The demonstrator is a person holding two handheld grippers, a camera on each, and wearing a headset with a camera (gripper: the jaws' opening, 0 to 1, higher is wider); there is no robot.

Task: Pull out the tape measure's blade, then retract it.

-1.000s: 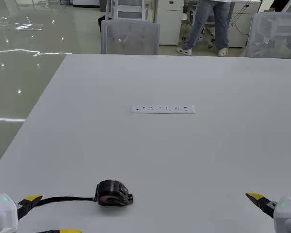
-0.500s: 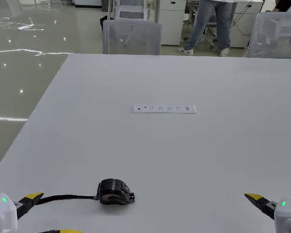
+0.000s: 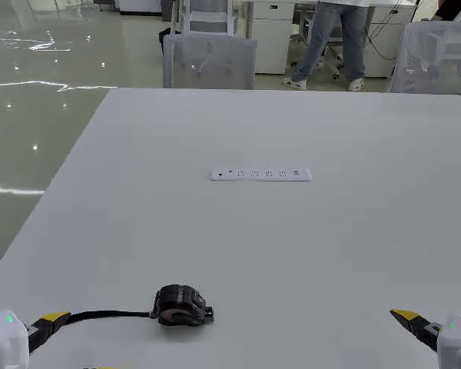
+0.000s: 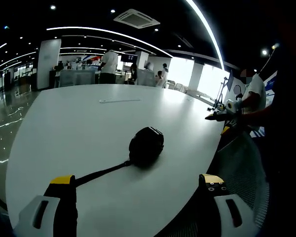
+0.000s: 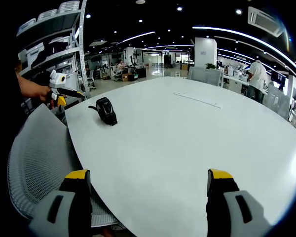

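Tape measure (image 3: 180,306) lies on the table (image 3: 292,246); left claw (image 4: 138,180) gapes wide, empty; right claw (image 5: 150,174) likewise, well apart.

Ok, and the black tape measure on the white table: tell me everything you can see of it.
The round black tape measure has a ribbed case that looks like plastic or rubber. It sits near the front edge of the white table. In the head view a small black tab sticks out at its right end, and no blade is drawn out. A thin black strap runs from its other end along the table to a yellow tip of the open left tool. Whether strap and tip touch is unclear.
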